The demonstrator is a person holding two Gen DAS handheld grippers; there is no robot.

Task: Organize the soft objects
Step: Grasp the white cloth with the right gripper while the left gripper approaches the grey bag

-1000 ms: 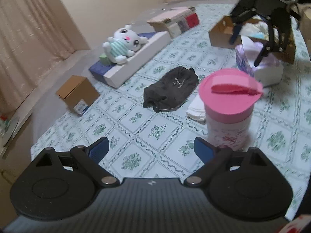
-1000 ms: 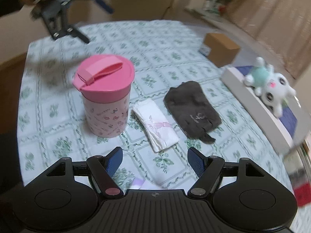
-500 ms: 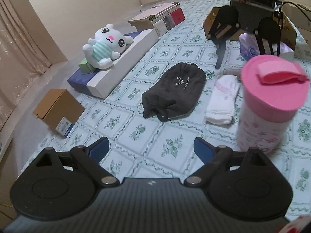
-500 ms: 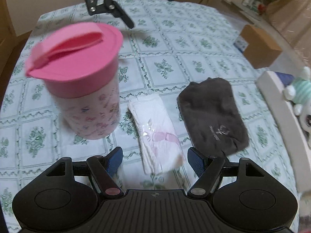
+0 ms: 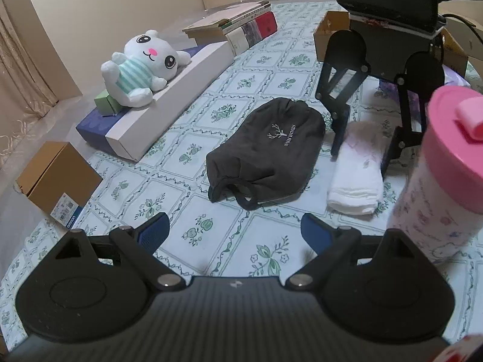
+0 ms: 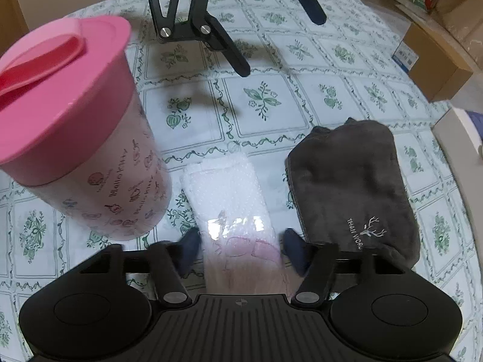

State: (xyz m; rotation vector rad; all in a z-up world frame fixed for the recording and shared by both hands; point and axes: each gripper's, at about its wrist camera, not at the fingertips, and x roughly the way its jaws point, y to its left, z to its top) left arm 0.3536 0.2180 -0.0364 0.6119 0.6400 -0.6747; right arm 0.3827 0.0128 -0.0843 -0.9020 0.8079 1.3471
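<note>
Right gripper (image 6: 240, 249) straddled the folded white towel (image 6: 229, 199), jaws just closing yet not pressing, pink-lidded canister (image 6: 75, 138) crowding its left, grey pouch (image 6: 353, 190) right, left gripper (image 5: 234, 230) released, plush bunny (image 5: 142, 66) far.

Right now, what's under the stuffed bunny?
The stuffed bunny lies on a long white box, with a small green box beside it. The surface directly beneath its body is covered.

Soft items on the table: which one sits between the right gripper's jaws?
The white folded cloth, lying between the pink-lidded canister and the dark grey pouch; the right gripper straddles its near end.
</note>
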